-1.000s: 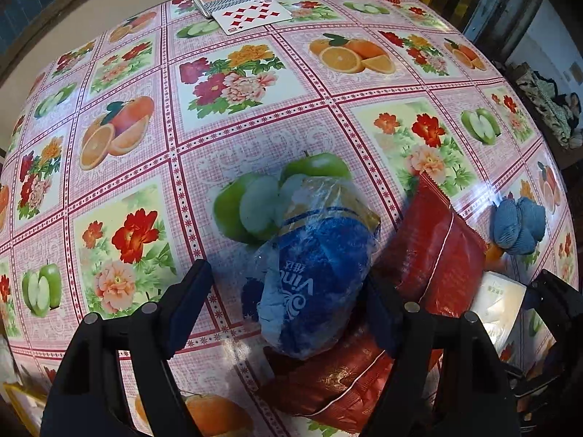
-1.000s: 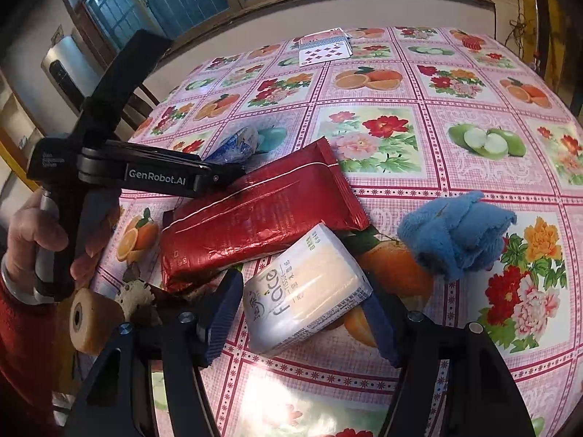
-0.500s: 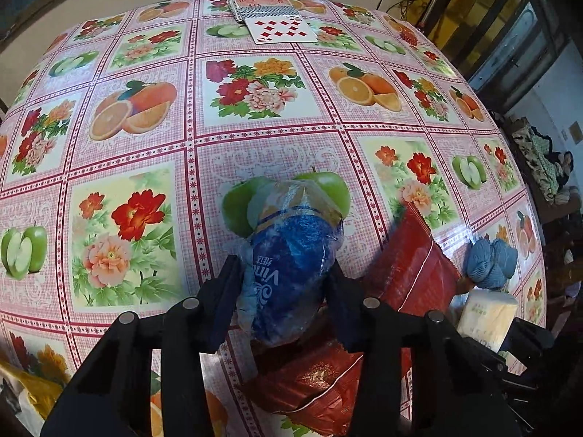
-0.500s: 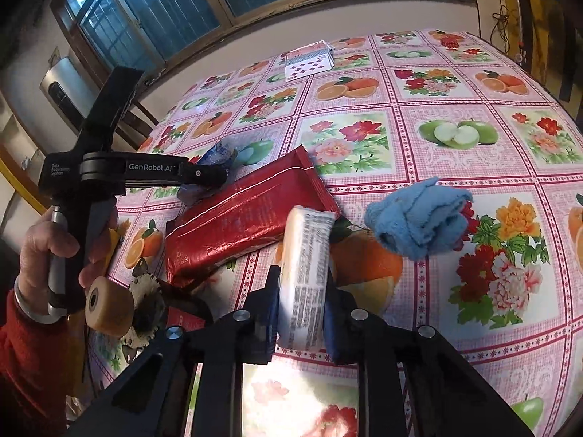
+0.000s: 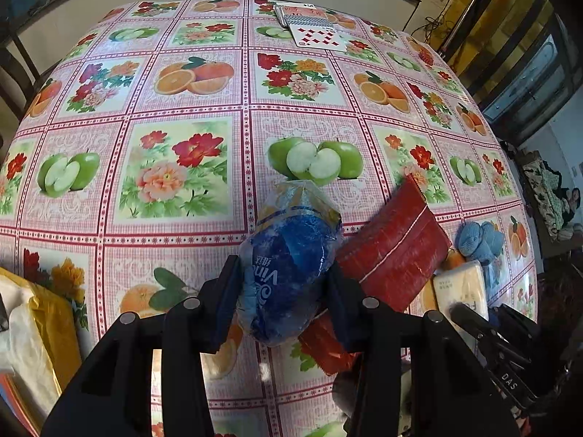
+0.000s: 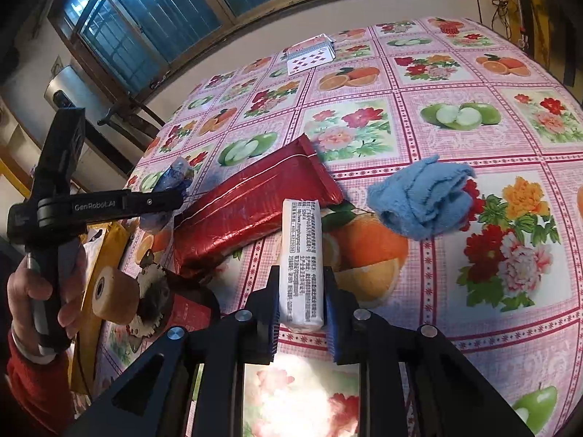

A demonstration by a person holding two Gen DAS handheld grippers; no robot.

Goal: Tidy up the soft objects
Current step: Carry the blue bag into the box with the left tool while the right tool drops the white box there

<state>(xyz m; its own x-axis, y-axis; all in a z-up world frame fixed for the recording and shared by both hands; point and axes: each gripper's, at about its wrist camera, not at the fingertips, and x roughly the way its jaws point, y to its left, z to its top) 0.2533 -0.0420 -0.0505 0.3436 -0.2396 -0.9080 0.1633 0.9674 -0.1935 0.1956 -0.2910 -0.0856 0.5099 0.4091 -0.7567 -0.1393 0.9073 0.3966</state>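
A: What has changed since a second ago?

B: The left gripper (image 5: 282,291), then spread wide around the crinkly blue plastic tissue pack (image 5: 291,266), is now clamped on it, its pads pressing both sides. The pack sticks out ahead of the fingertips, over the flowered pink oilcloth (image 5: 182,109).

A: And the right one?

B: The right gripper (image 6: 300,302) was wide around the white paper-tissue packet (image 6: 300,258) lying flat. Now it pinches that packet, turned onto its narrow edge, printed side up.

A: The rest?

B: The shiny red foil pouch (image 6: 255,207) lies just left of the right claw's tips, the crumpled blue towel (image 6: 422,200) ahead to their right. Both have stayed on the cloth.
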